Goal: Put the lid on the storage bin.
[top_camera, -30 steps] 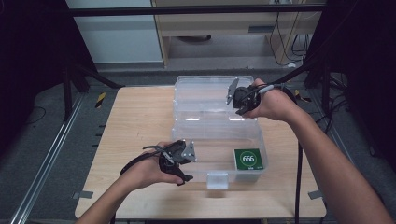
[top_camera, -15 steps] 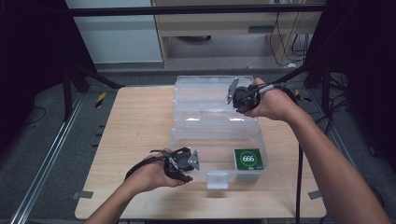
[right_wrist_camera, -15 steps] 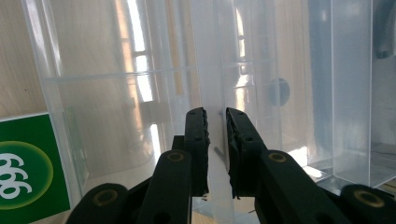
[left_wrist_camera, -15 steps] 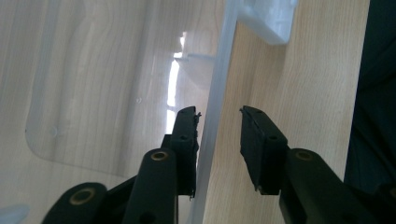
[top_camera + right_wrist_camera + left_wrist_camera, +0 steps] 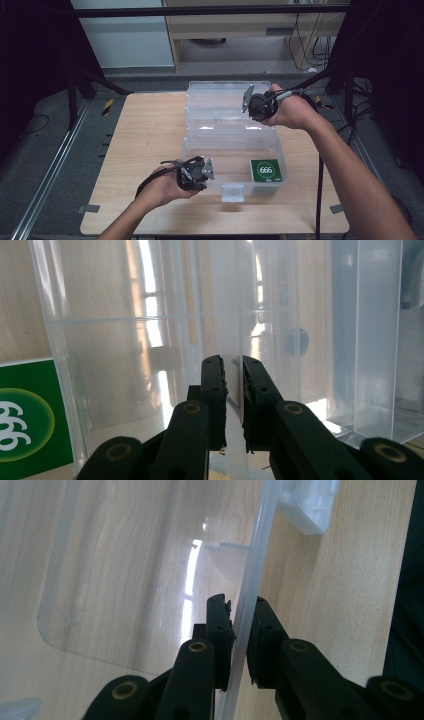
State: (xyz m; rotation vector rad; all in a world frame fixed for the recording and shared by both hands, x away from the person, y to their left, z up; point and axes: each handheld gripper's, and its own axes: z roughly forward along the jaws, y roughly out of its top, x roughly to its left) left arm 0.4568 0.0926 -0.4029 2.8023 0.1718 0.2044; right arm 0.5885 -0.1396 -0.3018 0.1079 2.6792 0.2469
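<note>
A clear plastic box (image 5: 235,150) stands open on the wooden table (image 5: 145,130), its lid (image 5: 220,102) raised at the far side. My left gripper (image 5: 200,173) is at the box's near left wall. In the left gripper view the left gripper (image 5: 242,605) is shut on that thin clear wall (image 5: 255,555), one jaw on each side. My right gripper (image 5: 252,103) is up at the lid's right edge. In the right gripper view the right gripper (image 5: 232,362) is shut on the clear lid panel (image 5: 225,300).
A green card marked 666 (image 5: 266,170) lies in the box's near right corner, and this green card (image 5: 25,415) also sits at the left of the right gripper view. The white latch (image 5: 233,192) juts from the front wall. Cables trail from both grippers.
My left gripper has moved slightly right and nearer, up to the box's front left wall. The right gripper and the lid have stayed in place.
</note>
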